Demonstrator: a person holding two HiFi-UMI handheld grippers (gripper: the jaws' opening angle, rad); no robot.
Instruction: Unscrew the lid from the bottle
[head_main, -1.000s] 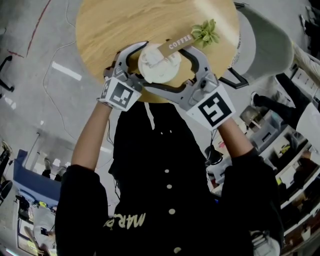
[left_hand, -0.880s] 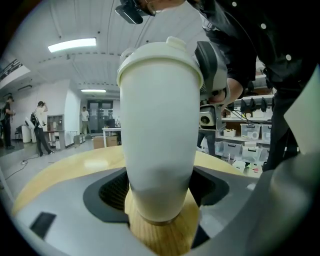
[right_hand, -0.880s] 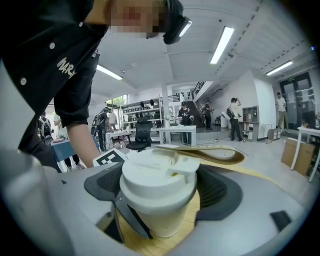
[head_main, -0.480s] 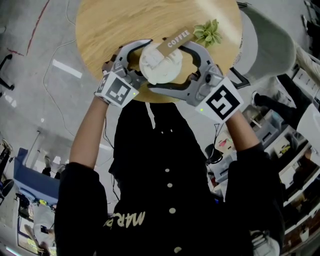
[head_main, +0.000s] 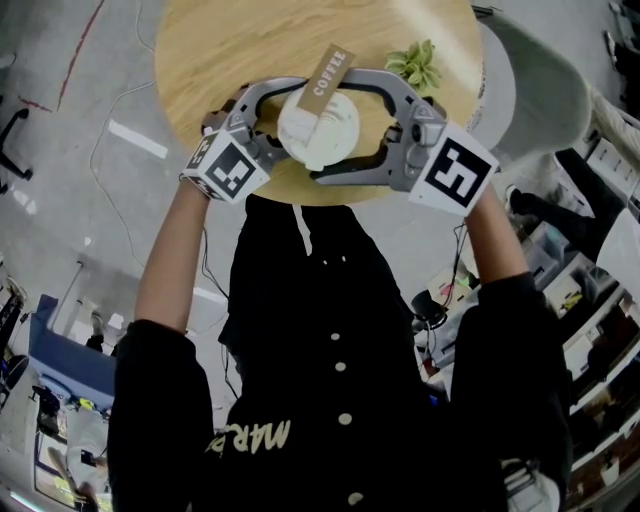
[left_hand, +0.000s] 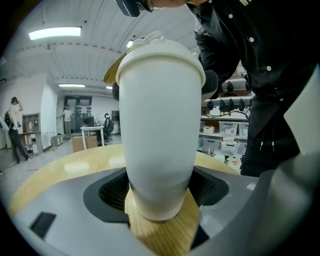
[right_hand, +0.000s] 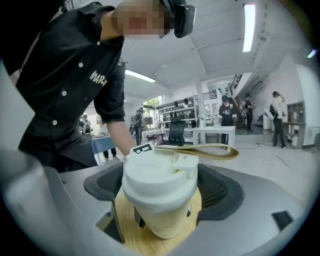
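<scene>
A white bottle (head_main: 318, 128) stands near the front edge of the round wooden table (head_main: 230, 50). Its white lid (right_hand: 160, 175) carries a tan strap (head_main: 328, 70) printed COFFEE. My left gripper (head_main: 285, 120) comes in from the left. Its jaws have just been closing a little, and the dark pads (left_hand: 112, 192) press on the lower part of the bottle (left_hand: 160, 125). My right gripper (head_main: 335, 125) comes from the right, higher up. The right gripper (right_hand: 160, 195) is shut on the lid, which fills the gap between its pads. The bottle's base is hidden by the left jaws.
A small green plant (head_main: 415, 65) sits on the table just right of the bottle, close to the right gripper's far finger. A grey chair (head_main: 540, 90) stands beyond the table's right edge. Desks, shelves and people fill the room behind.
The strap has swung counterclockwise, from pointing right to pointing almost straight away from me. The right gripper has turned the same way. The left gripper has stayed on the bottle.
</scene>
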